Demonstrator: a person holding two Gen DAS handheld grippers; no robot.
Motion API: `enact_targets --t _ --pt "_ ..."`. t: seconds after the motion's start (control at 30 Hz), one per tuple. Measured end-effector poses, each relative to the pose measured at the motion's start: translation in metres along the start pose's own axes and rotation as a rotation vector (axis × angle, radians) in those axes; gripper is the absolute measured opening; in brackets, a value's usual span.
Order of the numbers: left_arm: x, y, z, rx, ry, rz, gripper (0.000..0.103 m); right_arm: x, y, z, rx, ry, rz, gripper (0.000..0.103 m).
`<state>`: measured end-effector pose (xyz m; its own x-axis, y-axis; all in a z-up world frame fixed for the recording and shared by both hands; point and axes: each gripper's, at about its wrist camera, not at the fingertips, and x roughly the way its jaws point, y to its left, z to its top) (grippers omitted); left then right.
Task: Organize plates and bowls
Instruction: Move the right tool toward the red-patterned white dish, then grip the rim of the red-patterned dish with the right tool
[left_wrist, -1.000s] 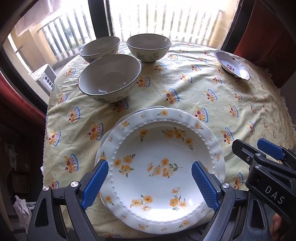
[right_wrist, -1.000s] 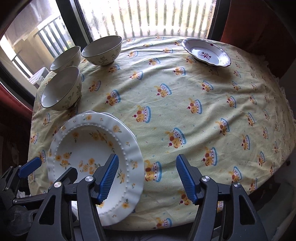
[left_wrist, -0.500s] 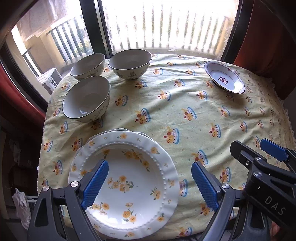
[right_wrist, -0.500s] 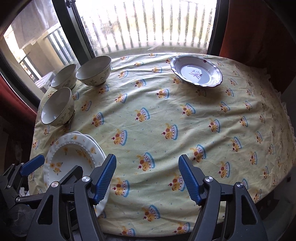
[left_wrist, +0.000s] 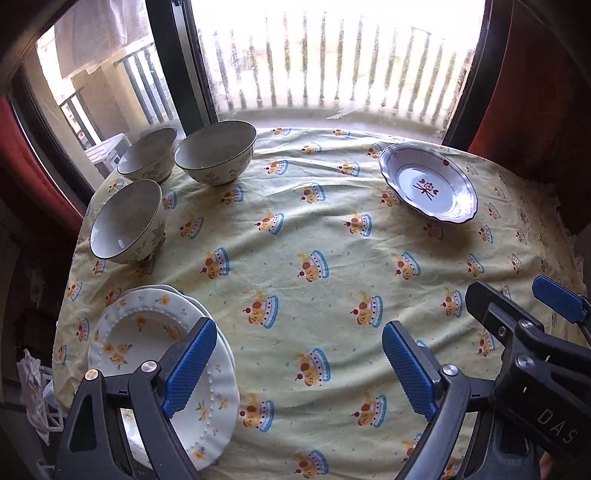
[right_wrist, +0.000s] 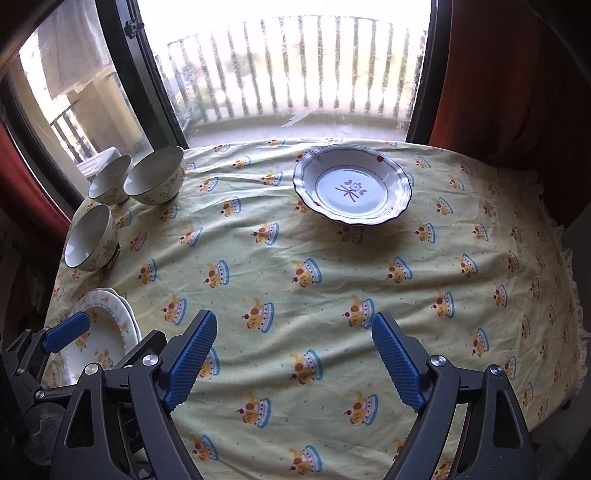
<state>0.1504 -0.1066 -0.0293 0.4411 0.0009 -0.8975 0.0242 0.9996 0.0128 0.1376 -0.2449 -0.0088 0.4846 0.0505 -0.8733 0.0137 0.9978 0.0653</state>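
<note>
Left gripper (left_wrist: 295, 365) and right gripper (right_wrist: 291, 362) hover over yellow tablecloth (right_wrist: 332, 280), jaws of both spread, holding nothing. Flowered plate stack (left_wrist: 147, 339) at 8 o'clock; three bowls (left_wrist: 216, 153) at 10 o'clock; scalloped dish (right_wrist: 351, 184) at 1 o'clock, well apart.

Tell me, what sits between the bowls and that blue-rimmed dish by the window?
Nothing but patterned tablecloth between the three bowls and the dish; both views show this.
</note>
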Motion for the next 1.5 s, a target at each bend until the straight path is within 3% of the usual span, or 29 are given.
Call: enact_targets --t 0.33,0.63,0.93,1.2,1.37,1.5 --pt "0.011 -0.052 0.032 0.018 -0.02 0.047 0.092 0.015 -0.05 0.039 -0.103 -0.009 -0.036 0.088" --pt "0.045 -0.084 0.067 0.039 -0.007 0.051 0.092 0.044 -0.082 0.073 -0.149 -0.011 -0.056 0.087" --pt "0.087 -0.108 0.109 0.076 -0.001 0.04 0.087 0.09 -0.108 0.108 -0.119 0.014 -0.026 0.077" --pt "0.134 -0.129 0.144 0.107 0.003 0.027 0.083 0.14 -0.133 0.141 -0.094 0.031 -0.03 0.075" --pt "0.158 -0.135 0.154 0.111 0.026 0.031 0.081 0.169 -0.143 0.15 -0.064 0.059 -0.016 0.074" --pt "0.177 -0.136 0.157 0.11 0.046 0.016 0.078 0.189 -0.146 0.154 -0.043 0.078 -0.002 0.065"
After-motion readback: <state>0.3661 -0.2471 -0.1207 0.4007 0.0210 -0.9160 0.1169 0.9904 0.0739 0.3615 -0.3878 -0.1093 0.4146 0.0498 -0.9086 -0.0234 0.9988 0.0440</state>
